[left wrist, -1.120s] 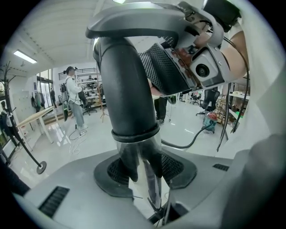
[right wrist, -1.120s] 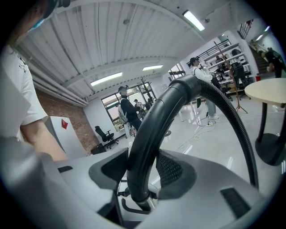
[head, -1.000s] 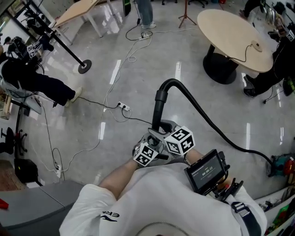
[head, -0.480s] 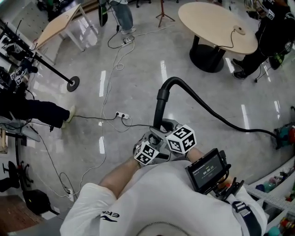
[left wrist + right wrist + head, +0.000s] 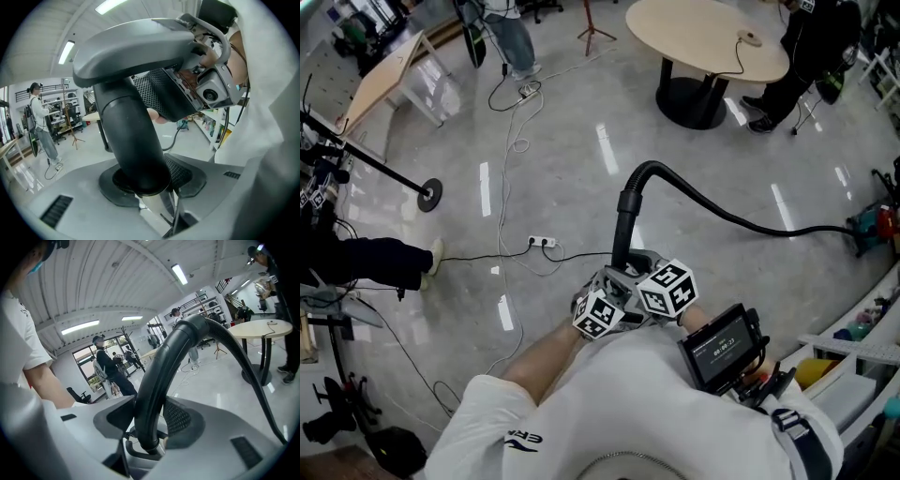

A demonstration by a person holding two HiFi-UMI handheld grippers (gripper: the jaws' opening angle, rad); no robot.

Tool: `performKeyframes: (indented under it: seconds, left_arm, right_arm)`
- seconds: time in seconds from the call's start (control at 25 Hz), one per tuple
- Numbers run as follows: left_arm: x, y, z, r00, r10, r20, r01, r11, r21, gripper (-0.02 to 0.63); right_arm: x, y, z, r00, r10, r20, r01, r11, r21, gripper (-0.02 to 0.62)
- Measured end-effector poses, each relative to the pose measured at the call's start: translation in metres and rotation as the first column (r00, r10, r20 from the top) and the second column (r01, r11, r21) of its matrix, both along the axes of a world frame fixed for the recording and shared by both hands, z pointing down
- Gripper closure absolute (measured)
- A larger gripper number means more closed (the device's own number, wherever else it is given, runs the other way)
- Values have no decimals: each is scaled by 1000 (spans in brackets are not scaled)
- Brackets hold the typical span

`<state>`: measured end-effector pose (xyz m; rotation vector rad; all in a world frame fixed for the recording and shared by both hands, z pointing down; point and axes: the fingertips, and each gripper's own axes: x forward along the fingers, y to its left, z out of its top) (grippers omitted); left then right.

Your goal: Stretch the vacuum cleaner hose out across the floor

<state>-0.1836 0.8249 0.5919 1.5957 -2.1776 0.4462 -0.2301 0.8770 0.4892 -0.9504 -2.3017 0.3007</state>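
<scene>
Both grippers are clamped on the stiff black plastic tube (image 5: 624, 230) at the end of the black flexible vacuum hose (image 5: 722, 214). The left gripper (image 5: 140, 185) and the right gripper (image 5: 149, 430) each press it between their meshed pads. Two grips so close together probably stop the tube from twisting during the pull. From there the hose bends and lies across the glossy grey floor (image 5: 572, 187) toward the right, nearly straight.
</scene>
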Motion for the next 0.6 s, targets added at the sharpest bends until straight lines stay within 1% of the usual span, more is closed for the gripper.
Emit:
performKeyframes:
  seconds: [0.16, 0.32, 0.6]
  left_arm:
    - [15, 7, 1, 999, 29, -24, -29, 1000, 8, 457]
    - [25, 8, -1, 998, 47, -37, -47, 999, 0, 460]
    - [42, -2, 7, 996, 88, -2, -88, 995, -37, 466]
  right_arm:
    - [12, 5, 2, 999, 39, -14, -39, 999, -1, 408]
    - [21, 3, 0, 997, 72, -24, -72, 997, -3, 407]
    - [42, -14, 7, 996, 89, -23, -89, 996, -12, 407]
